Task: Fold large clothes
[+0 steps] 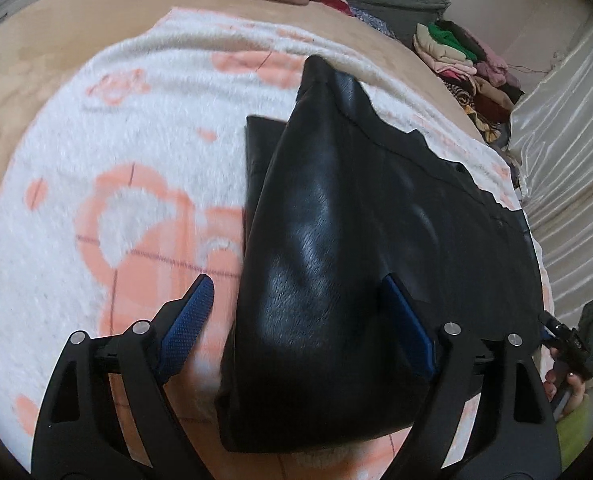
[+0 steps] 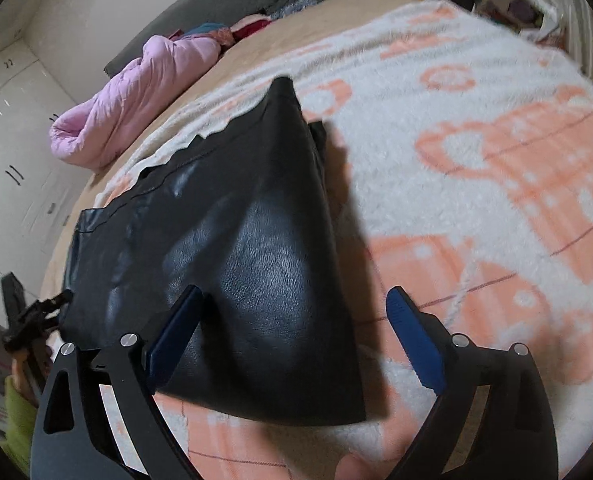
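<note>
A black leather-look garment (image 1: 336,240) is lying partly folded on a white-and-peach fleece blanket (image 1: 116,160) spread over the bed, filling the centre and lower right of the left wrist view and the centre-left of the right wrist view. The left gripper (image 1: 300,312) is hovering with its blue pads spread wide on either side of the near folded edge, pressing on nothing; the right gripper (image 2: 292,332) is likewise standing open, one pad over the glossy panel and the other over bare blanket. Judging by its sheen and the way the top layer is tenting rather than lying flat, the material is probably fairly heavy, smooth and springy, so it is likely sliding on itself and resisting a sharp crease. The safest holds appear to be the doubled hems and corners at the near edge, not the slick middle. A pink quilt (image 2: 136,100) is lying at the upper left of the right wrist view.
</note>
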A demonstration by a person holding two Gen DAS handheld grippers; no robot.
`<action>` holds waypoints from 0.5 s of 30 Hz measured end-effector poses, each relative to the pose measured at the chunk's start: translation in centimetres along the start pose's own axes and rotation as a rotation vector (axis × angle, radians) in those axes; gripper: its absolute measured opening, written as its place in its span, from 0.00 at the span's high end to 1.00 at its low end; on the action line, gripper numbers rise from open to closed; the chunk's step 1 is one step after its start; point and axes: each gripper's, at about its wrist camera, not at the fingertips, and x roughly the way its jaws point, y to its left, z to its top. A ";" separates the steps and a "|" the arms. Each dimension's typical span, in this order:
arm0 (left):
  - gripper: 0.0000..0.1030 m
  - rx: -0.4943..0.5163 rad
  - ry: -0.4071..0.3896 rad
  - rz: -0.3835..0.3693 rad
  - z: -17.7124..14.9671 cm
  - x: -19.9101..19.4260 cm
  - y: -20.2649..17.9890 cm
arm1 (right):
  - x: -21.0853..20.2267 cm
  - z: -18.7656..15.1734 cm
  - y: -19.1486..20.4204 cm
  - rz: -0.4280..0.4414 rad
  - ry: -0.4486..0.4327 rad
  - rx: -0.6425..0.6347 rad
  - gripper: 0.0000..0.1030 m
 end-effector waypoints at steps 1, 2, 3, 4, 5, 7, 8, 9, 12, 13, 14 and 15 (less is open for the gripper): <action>0.25 -0.010 0.000 -0.009 -0.1 0.0 0.0 | 0.1 -0.1 -0.2 0.016 0.005 0.011 0.27; 0.25 -0.012 0.001 -0.013 -0.2 0.0 0.1 | 0.3 -0.2 -0.2 0.061 0.015 0.017 0.38; 0.32 -0.012 0.002 -0.014 -0.3 0.1 0.1 | 0.4 -0.2 -0.2 0.098 0.021 0.023 0.49; 0.42 -0.022 0.011 -0.040 -0.5 0.2 0.0 | 0.4 -0.4 -0.2 0.104 0.018 0.030 0.54; 0.43 -0.030 0.014 -0.044 -0.6 0.1 0.0 | 0.3 -0.4 0.0 0.099 0.019 0.022 0.58; 0.52 -0.019 0.006 -0.035 -0.9 -0.1 -0.5 | 0.0 -0.3 0.2 0.086 0.019 0.016 0.65; 0.53 -0.018 0.000 -0.029 -1.1 -0.3 -0.8 | -0.1 -0.1 0.2 0.084 0.027 0.021 0.66; 0.54 -0.018 -0.003 -0.027 -1.2 -0.5 -0.9 | -0.2 0.1 0.2 0.079 0.032 0.020 0.69; 0.57 -0.009 -0.004 -0.019 -1.8 -1.2 -1.3 | -0.6 0.5 0.6 0.051 0.046 -0.009 0.71; 0.57 -0.005 -0.003 -0.018 -2.2 -1.5 -1.4 | -0.6 0.6 0.6 0.041 0.051 -0.014 0.71; 0.57 0.002 -0.001 -0.015 -2.7 -1.9 -1.6 | -0.9 0.6 0.7 0.029 0.053 -0.019 0.71; 0.57 0.007 -0.001 -0.013 -3.0 -2.1 -1.7 | -0.9 0.5 0.7 0.020 0.054 -0.024 0.71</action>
